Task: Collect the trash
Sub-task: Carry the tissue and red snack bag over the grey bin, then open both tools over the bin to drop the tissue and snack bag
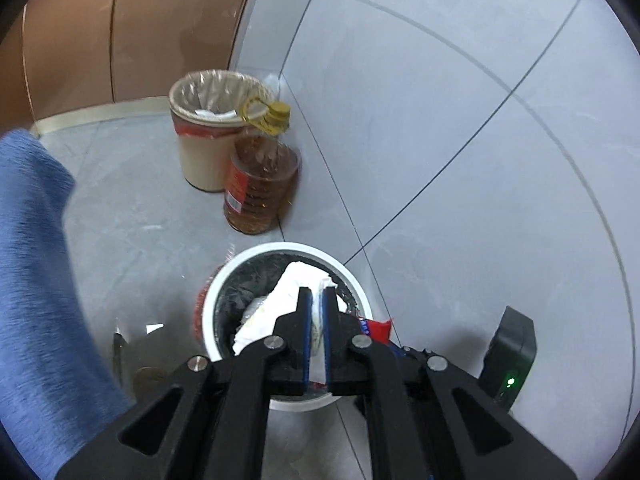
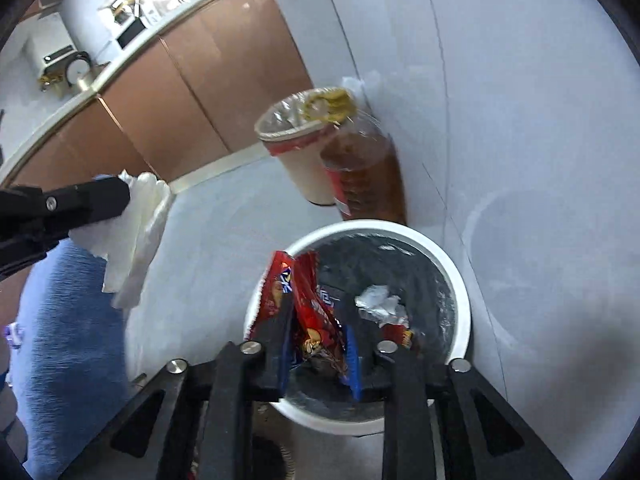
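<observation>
A white bin (image 1: 248,258) with a black liner stands on the grey tile floor, right under both grippers. My left gripper (image 1: 317,293) is shut on a crumpled white tissue (image 1: 280,300) over the bin's mouth. In the right wrist view the left gripper (image 2: 125,197) comes in from the left and the tissue (image 2: 136,232) hangs from it. My right gripper (image 2: 318,314) hovers over the bin (image 2: 456,272), jaws a little apart. A red snack wrapper (image 2: 316,312) stands loosely between them, leaning on the left finger. Its red corner (image 1: 378,328) also shows in the left wrist view.
Behind the white bin stand a beige bin (image 1: 200,152) with a clear liner and an amber oil bottle (image 1: 260,192) with a yellow cap. Crumpled clear plastic (image 2: 378,300) lies in the white bin. A blue sleeve (image 1: 32,280) fills the left. Brown cabinets (image 1: 120,32) line the back.
</observation>
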### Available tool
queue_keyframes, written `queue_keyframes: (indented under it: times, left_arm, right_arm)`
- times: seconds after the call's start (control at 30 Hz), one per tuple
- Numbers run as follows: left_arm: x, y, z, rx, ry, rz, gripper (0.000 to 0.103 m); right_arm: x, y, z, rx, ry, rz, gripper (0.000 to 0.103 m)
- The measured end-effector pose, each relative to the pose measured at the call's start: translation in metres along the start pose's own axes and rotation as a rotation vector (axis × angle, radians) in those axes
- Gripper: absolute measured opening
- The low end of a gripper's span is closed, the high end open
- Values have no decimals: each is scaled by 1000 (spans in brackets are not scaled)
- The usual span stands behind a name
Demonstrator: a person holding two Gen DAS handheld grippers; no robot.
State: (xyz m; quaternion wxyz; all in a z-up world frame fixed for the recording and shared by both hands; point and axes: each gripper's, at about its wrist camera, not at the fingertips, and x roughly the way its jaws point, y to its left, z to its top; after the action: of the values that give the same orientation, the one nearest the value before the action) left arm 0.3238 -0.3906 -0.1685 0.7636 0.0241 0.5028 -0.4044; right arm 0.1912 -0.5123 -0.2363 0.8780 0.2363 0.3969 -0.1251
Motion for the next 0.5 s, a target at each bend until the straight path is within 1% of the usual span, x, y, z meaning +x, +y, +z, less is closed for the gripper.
queue_keyframes:
  times: [0.13, 0.17, 0.2, 0.23, 0.27, 0.3, 0.33, 0.43, 0.5]
  left_arm:
    - [19, 3, -1, -15, 39, -30, 8]
    - [23, 2, -1, -13, 47, -34, 10]
    - [25, 1, -2, -10, 49, -32, 13]
    - [26, 1, -2, -7, 50, -33, 19]
    - [24, 0, -3, -5, 48, -39, 24]
    - [22, -1, -3, -4, 44, -43, 31]
    - [18, -2, -5, 0, 37, -44, 33]
    - [8, -5, -7, 4, 18, -50, 33]
    - [-4, -8, -10, 15, -9, -51, 33]
  right_arm:
    - [13, -12, -5, 21, 17, -44, 42]
    - [15, -15, -8, 25, 22, -54, 44]
    - [16, -17, -9, 28, 26, -60, 46]
    - [17, -18, -11, 30, 29, -64, 47]
    - [17, -19, -12, 32, 31, -70, 47]
    - [17, -20, -13, 33, 35, -77, 48]
    - [16, -19, -13, 34, 35, -80, 48]
    - [9, -16, -16, 35, 29, -82, 50]
    - [1, -12, -18, 36, 20, -82, 51]
